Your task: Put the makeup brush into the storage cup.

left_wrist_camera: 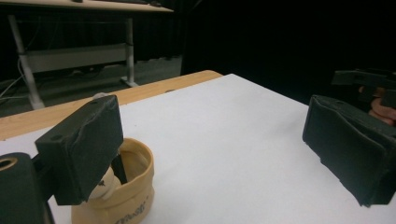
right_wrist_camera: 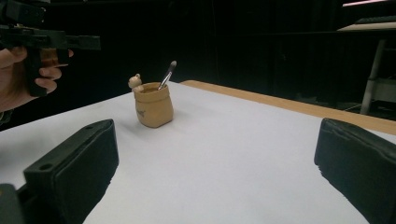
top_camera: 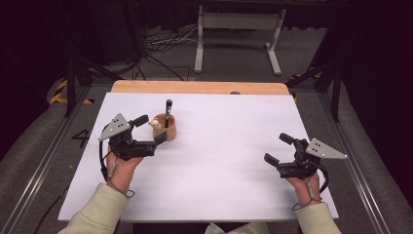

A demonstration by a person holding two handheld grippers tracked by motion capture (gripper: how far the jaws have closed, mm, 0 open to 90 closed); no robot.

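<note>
So the left tool (top_camera: 148, 130) sits right by the little tan pot (top_camera: 166, 128) on the left half of the desk (top_camera: 229, 146), jaws spread wide with nothing between them, one jaw hovering just beside the pot's rim. The right tool (top_camera: 281, 148) is well apart over on the right side, jaws also wide apart and holding nothing. The pot looks like a small sack-shaped holder, probably ceramic or resin, so I'd guess light but stiff and a bit slick, and it could tip if nudged high up. Best bet is squeezing it across the body, below the rolled rim. A dark brush (top_camera: 168, 111) stands in it, leaning, and looks thin and light; pinch it on the upper handle. There's a tiny pale bear figure (top_camera: 156, 123) on the rim, probably fragile, so stay off it. Can't tell how deep the brush goes, and the print on the pot's front is too blurry to read.
</note>
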